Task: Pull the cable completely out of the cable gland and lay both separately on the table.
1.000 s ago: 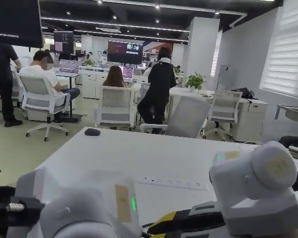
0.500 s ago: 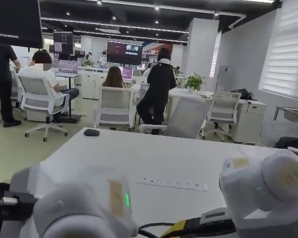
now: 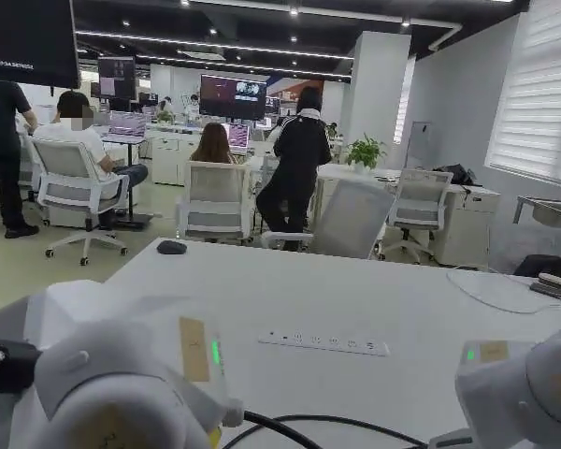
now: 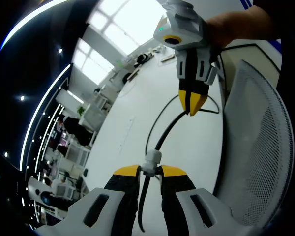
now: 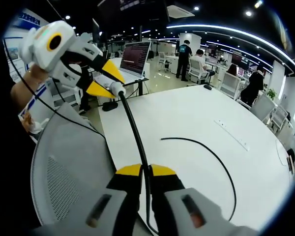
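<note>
Left gripper view: left tongs [image 4: 150, 170] grip cable gland [image 4: 152, 160], right tongs [image 4: 191, 106] pinch its cable [image 4: 163, 133].

We see the cable [image 4: 163, 132] in a smooth black sheath with a faint sheen, like rubber or soft plastic. The cable gland [image 4: 151, 160] looks like pale, matt moulded plastic. The left gripper [image 4: 150, 169] and right gripper [image 5: 142, 169] have matt white plastic shells and black jaws capped in smooth yellow plastic. The table [image 3: 355, 290] top is white and smooth, with a soft satin shine. The chair back [image 4: 258, 123] is grey woven mesh, open and rough-looking
</note>
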Motion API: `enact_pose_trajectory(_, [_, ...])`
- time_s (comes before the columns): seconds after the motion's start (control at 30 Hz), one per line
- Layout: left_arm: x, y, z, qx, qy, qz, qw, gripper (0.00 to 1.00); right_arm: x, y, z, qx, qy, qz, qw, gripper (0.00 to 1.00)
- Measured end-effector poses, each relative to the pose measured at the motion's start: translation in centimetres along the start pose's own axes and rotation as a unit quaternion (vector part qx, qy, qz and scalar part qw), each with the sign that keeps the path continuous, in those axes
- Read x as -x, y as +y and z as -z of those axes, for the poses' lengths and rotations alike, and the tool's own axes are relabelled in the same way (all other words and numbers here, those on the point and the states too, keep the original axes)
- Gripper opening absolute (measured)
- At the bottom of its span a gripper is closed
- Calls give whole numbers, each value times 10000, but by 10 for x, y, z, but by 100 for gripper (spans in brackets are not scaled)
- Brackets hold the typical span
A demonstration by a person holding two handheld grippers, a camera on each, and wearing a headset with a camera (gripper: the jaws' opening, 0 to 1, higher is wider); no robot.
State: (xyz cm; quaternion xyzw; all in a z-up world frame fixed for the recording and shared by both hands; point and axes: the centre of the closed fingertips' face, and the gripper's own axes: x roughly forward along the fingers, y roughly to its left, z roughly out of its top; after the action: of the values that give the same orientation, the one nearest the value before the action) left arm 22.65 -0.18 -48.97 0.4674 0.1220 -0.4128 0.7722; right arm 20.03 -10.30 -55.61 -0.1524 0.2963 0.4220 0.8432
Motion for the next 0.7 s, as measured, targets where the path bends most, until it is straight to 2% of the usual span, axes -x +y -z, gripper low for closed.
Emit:
enact_pose_trajectory(0.3, [3,-1,0,5,-3,-10,10000,16,2,-7,30,-91,379,198,9990,4])
enact_pose_trajectory(0.43, [4,-3,-2,5,-31,3,10000,16,2,-5,35,-60,478,131,9988,4])
enact_pose_trajectory(0.47, [4,-4,-3,1,-41,3,10000,16,1,-5,36,-42,546,143,9984,6])
enact_pose_trajectory(0.5, [5,-5,-4,-13,-59,-3,10000,16,1,-5,35,-20,588,187,9981,13])
enact_pose_trajectory(0.57, [5,-7,-6,-33,-73,-1,10000,16,-1,-1,22,86,502,186,9985,24])
enact_pose_trajectory(0.6, [5,-8,-6,-53,-73,-3,10000,16,-3,5,7,246,303,87,9992,23])
enact_pose_trajectory(0.7, [5,-13,-12,-109,-117,-44,9999,16,-8,23,-29,419,-146,-107,9990,22])
